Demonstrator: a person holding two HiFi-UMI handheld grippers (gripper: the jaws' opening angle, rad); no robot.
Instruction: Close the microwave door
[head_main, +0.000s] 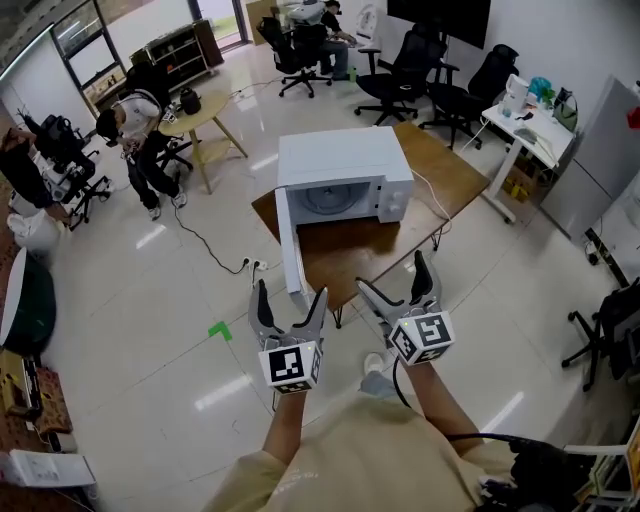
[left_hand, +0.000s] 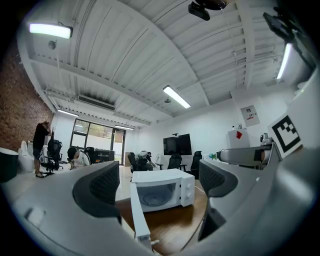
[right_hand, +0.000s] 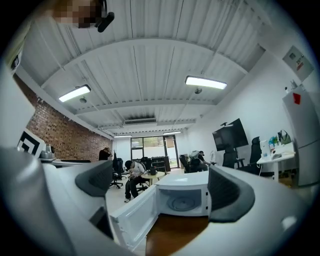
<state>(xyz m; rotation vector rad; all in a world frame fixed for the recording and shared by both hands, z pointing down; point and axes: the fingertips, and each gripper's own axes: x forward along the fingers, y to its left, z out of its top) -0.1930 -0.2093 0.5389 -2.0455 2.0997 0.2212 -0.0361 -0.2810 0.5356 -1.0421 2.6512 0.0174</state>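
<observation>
**Door open, both tools short of it**

The microwave (head_main: 345, 170) sits on a brown tabletop (head_main: 455, 175) with its door (head_main: 292, 245) swung fully out on the left-hand hinge, the free edge pointing at the person. The left tool (head_main: 291, 292) and right tool (head_main: 395, 280) are both spread wide with nothing between their jaws, and neither touches the door.

From where I stand, the risk is in the push. A hard shove on the door could skate the light oven back across the tabletop, or slam the door so that it bounces open. A jaw tip could also slip past the thin edge.

Nothing blocks the approach. A cord (head_main: 432, 200) trails off the tabletop's right side, a cable (head_main: 205, 240) runs across the floor to a socket strip (head_main: 252, 265), and office chairs (head_main: 400, 70) stand well behind.
</observation>
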